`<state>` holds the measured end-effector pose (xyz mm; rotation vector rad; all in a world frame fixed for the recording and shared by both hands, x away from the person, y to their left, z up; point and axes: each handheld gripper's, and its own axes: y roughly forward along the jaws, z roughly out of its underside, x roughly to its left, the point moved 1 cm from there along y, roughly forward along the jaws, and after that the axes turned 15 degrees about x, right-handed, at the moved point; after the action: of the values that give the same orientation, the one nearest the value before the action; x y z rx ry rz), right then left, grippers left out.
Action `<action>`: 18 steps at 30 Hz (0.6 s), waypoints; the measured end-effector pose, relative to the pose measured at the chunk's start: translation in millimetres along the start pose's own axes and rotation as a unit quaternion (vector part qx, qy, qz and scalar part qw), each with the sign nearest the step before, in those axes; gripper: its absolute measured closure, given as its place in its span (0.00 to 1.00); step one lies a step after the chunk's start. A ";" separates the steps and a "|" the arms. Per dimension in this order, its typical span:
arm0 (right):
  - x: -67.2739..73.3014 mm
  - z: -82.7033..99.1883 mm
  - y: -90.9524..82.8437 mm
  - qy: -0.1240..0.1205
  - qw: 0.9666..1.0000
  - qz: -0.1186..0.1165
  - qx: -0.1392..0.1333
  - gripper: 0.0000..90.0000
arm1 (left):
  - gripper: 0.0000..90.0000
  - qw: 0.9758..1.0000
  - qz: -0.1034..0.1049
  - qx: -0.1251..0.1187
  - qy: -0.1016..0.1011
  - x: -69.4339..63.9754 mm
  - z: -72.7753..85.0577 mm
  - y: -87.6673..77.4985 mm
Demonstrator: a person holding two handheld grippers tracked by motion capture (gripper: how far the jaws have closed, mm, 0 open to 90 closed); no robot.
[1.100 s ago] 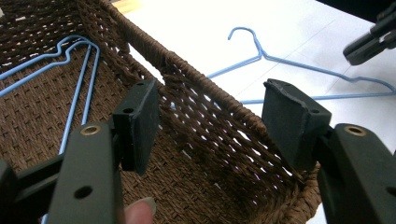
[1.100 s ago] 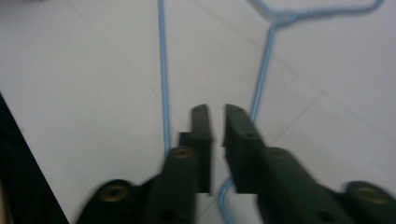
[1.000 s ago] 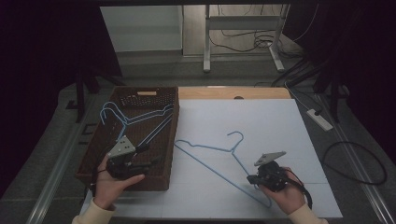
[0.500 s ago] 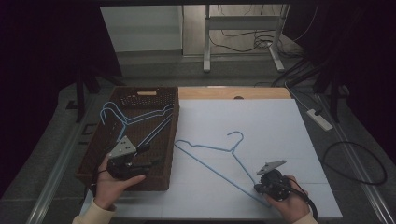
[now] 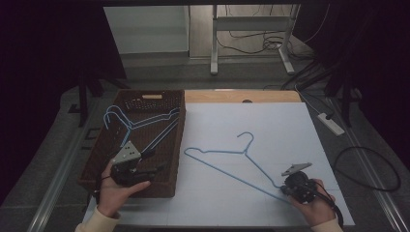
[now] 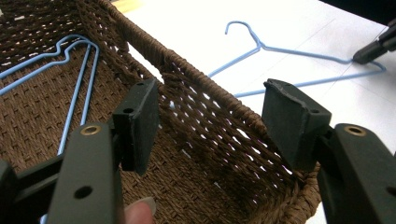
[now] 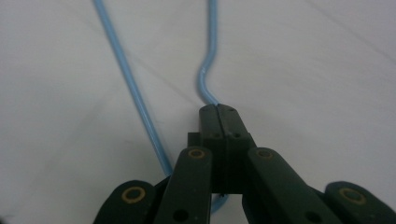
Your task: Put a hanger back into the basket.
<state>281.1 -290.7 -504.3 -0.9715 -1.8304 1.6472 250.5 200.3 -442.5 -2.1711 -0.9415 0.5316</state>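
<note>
Where thin blue wire hanger [image 7: 208,56] bends, right gripper [image 7: 218,110] apparently clamped; left gripper [image 6: 212,123] wide.

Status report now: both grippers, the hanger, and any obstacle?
Right gripper shut on hanger end, on the table. Left gripper open, astride basket wall. Nothing in the way.

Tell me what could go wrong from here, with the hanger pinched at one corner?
The right gripper is shut on the blue hanger only at its end bend, so the long wire may swing or twist out if lifted. Its hook could snag the wicker basket rim, which the left gripper straddles with open jaws.
</note>
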 end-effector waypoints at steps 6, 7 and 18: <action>-32.3 7.9 0.9 0.045 0.999 0.019 -0.006 1.00 | 0.42 1.000 -0.001 -0.002 -0.001 0.0 -0.7 -0.4; -38.6 8.4 1.2 0.053 0.998 0.019 -0.006 1.00 | 0.42 1.000 -0.001 -0.002 -0.001 -0.2 -0.8 -0.4; -87.2 -0.5 6.9 0.103 0.994 0.040 -0.011 1.00 | 0.42 1.000 -0.002 -0.003 0.000 -0.4 -1.4 -0.8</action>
<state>337.4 -357.5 -502.2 -1.1914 -1.6951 1.5111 250.7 199.7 -440.9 -2.1737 -0.9474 0.5287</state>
